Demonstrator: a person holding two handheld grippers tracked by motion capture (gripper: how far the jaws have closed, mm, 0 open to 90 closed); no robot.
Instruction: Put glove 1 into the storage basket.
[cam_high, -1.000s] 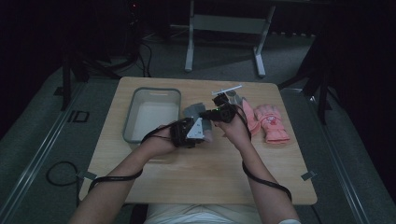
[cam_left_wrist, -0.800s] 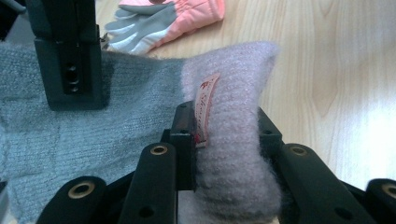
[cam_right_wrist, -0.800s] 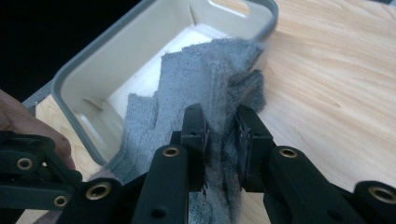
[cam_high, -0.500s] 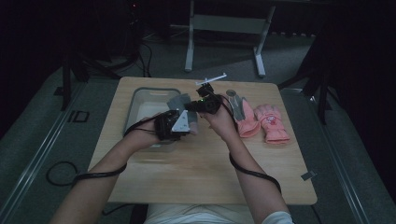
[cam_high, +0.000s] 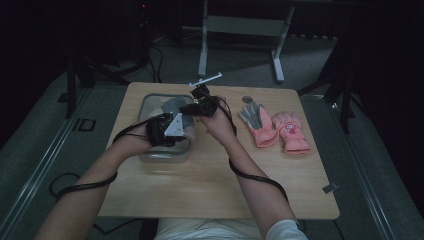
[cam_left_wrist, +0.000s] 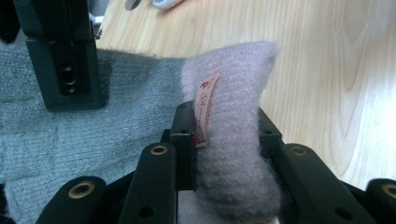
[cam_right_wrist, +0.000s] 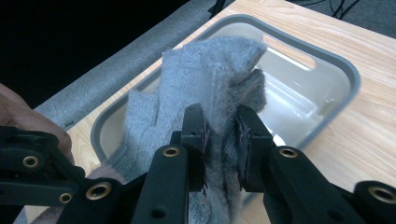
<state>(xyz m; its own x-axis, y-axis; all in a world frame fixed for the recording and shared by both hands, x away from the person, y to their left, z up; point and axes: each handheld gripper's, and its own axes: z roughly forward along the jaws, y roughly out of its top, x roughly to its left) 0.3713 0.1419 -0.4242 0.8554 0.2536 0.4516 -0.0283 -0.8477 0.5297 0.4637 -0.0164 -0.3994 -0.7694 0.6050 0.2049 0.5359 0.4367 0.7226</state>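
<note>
Grey wool was pinched in my right gripper (cam_right_wrist: 220, 133), and my left gripper (cam_left_wrist: 224, 135) squeezed the pink cuff of the same glove (cam_right_wrist: 205, 79). I held it over the clear bin (cam_right_wrist: 327, 70) on the table (cam_high: 210, 185).

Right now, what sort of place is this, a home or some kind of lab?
Probably a lab or recording setup, not a home. A bare wooden table stands alone in a dark room, with cables on the floor and a metal stand behind. Both cabled grippers, left and right, hold a grey glove over a bin.
</note>
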